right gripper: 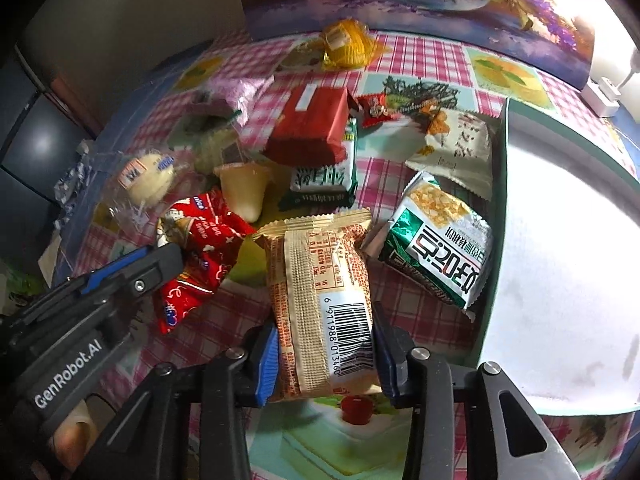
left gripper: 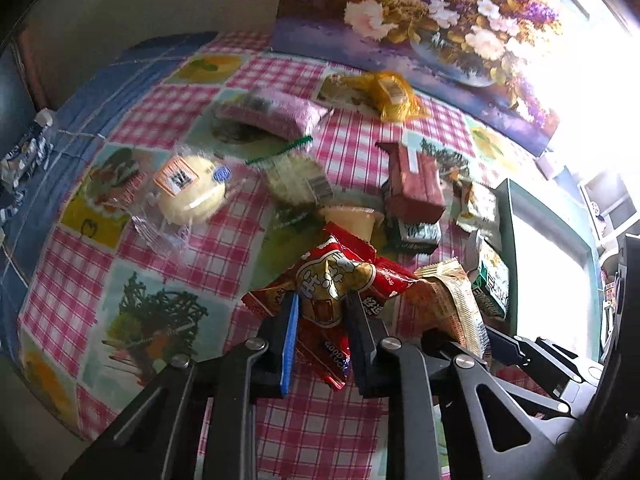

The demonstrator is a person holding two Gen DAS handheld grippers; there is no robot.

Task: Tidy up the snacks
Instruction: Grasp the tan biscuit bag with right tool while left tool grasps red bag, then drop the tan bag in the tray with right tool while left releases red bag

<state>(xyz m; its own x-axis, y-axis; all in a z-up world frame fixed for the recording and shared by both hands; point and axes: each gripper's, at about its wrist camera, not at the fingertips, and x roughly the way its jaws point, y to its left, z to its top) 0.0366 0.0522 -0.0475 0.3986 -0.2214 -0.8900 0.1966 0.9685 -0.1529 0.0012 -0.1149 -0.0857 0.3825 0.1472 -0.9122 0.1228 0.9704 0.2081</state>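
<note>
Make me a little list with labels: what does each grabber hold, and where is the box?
left gripper: shut on the red snack packet
right gripper: shut on the tan snack packet, barcode side up
box: green-walled, white inside, right of the snacks
green packet: lying against the box wall
table: pink checked cloth with snacks scattered on it

This looks like a home. The bench wears a pink checked cloth with fruit and tree pictures. A big flower painting leans behind it. Snack packets lie all over the cloth.
</note>
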